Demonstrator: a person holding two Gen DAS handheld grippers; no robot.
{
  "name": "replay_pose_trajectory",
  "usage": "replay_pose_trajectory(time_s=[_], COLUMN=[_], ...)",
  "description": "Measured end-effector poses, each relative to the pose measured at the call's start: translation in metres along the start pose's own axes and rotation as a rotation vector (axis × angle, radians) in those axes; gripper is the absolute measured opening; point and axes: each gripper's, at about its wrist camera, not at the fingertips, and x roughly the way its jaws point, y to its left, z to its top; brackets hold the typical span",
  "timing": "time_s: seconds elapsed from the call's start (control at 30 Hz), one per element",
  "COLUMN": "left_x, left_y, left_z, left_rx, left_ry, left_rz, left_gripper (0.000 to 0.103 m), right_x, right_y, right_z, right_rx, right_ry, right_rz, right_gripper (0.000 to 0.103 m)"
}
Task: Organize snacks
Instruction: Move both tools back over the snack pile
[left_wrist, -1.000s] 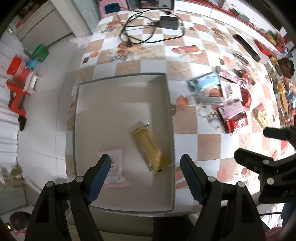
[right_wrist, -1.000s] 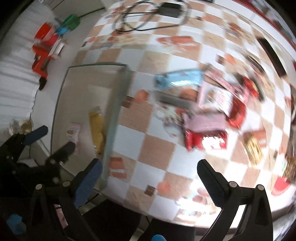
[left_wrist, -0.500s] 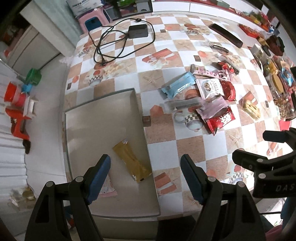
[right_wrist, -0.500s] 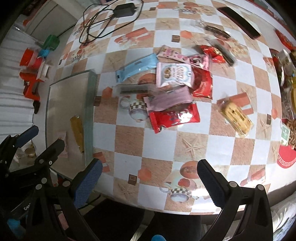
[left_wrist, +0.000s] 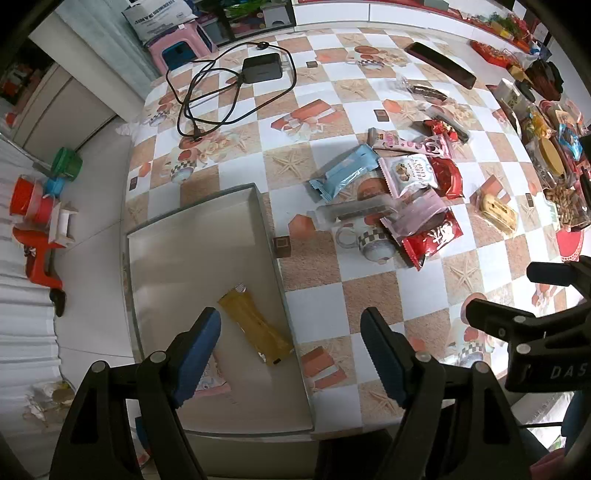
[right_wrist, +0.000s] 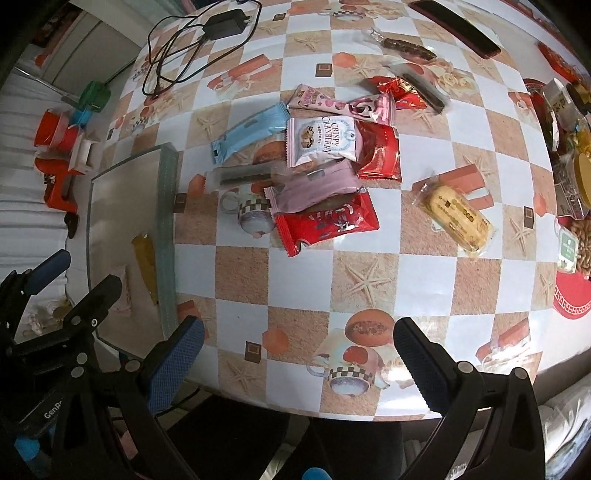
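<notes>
A grey tray (left_wrist: 207, 236) sits at the table's left edge; it also shows in the right wrist view (right_wrist: 122, 192). In it lie a yellow snack bar (left_wrist: 255, 328) and a pale pink packet (left_wrist: 210, 376). A pile of snacks lies mid-table: a light blue packet (right_wrist: 247, 133), a white Crispy Cranberry packet (right_wrist: 325, 142), a mauve packet (right_wrist: 314, 188), red packets (right_wrist: 328, 221), and a biscuit pack (right_wrist: 456, 216). My left gripper (left_wrist: 291, 347) is open and empty above the tray's near end. My right gripper (right_wrist: 299, 358) is open and empty above the table's front edge.
A black charger with coiled cable (left_wrist: 258, 70) lies at the far side. A dark phone (left_wrist: 439, 64) lies at the far right. More snacks and jars (left_wrist: 550, 155) crowd the right edge. Red and green items (left_wrist: 37, 206) sit on the floor at left.
Both grippers have pulled back and risen, so more of the table shows. The tray and yellow bar look smaller. Both stay open and empty.
</notes>
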Motion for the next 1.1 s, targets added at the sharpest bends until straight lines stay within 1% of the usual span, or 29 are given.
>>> replay_pose_trajectory(time_s=[0.67,0.83,1.0,1.1], left_x=[0.004,0.011,0.022,0.031], left_y=[-0.011,-0.019,-0.026,-0.032], left_z=[0.003,0.005,0.011,0.018], left_rx=[0.031,0.046,0.052,0.071], left_ry=[0.011,0.031,0.079,0.091], left_rz=[-0.005,-0.011,-0.027,-0.008], left_gripper=[0.082,0.082,0.082,0.082], right_x=[0.002,0.005,0.012,0.017], right_y=[-0.009,-0.019,-0.032,-0.046], right_z=[-0.004,-0.007,-0.010,-0.014], right_rx=[0.021,0.045,0.088,0.128], right_ry=[0.005,0.013,0.041,0.066], right_rz=[-0.001,0.001,0.004,0.005], right_gripper=[0.103,0.103,0.103,0.103])
